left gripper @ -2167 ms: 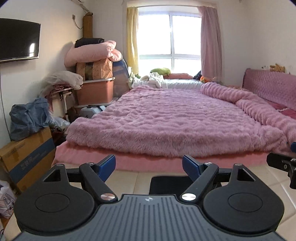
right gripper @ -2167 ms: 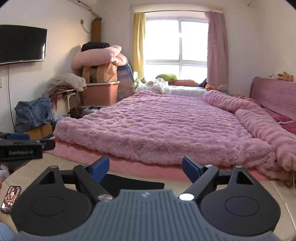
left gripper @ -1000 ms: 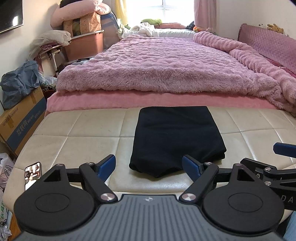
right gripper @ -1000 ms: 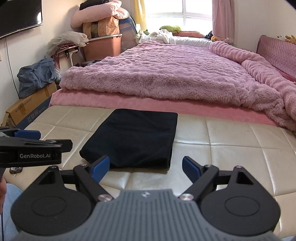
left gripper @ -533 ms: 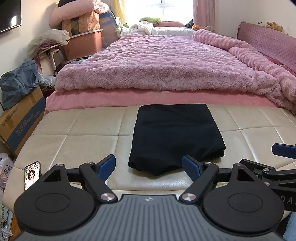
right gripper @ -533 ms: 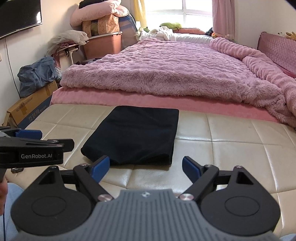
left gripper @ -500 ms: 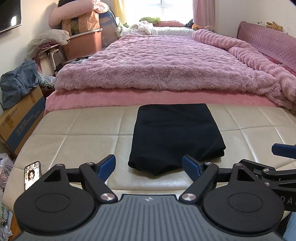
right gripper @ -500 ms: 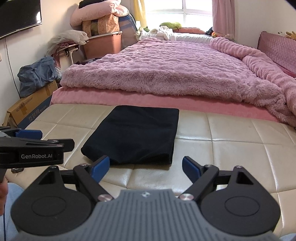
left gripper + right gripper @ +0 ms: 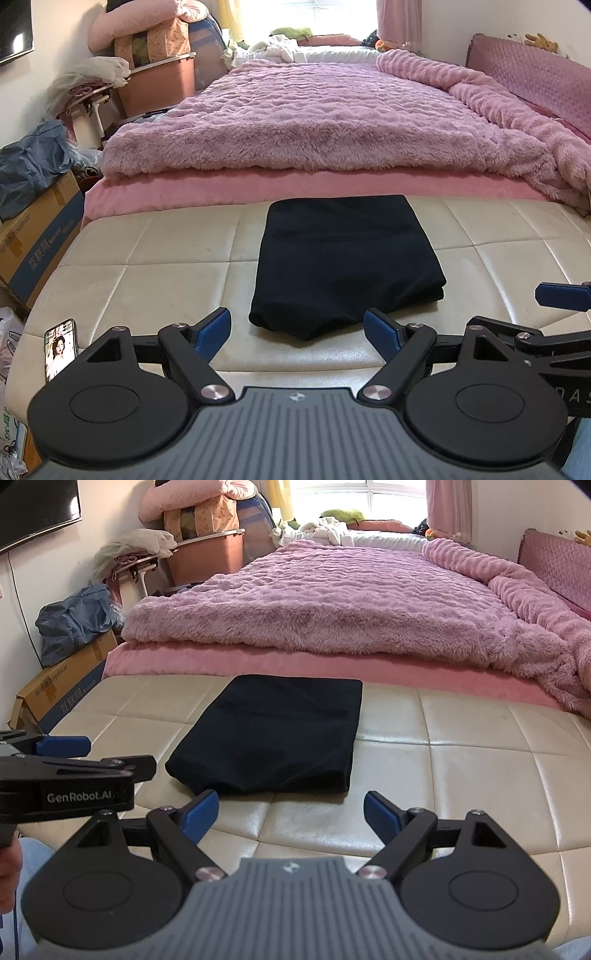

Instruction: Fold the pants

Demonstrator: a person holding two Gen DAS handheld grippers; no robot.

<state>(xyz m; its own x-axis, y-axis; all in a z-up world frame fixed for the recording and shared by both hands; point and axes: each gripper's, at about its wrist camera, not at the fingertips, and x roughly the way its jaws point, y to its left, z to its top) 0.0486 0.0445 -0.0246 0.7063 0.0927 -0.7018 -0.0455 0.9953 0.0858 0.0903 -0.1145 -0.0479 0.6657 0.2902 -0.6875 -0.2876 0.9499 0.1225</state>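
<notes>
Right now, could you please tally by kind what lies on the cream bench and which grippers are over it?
Pants: 1, black, folded flat
Phone: 1, at the bench's left edge
Grippers: 2, left gripper and right gripper, both open and empty
Total: 4

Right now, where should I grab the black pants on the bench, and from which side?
Probably the near edge of the black pants, come at from the front. That end is thick and rounded, bulging off the cream bench, and sits just ahead of the open left gripper and right gripper.
</notes>
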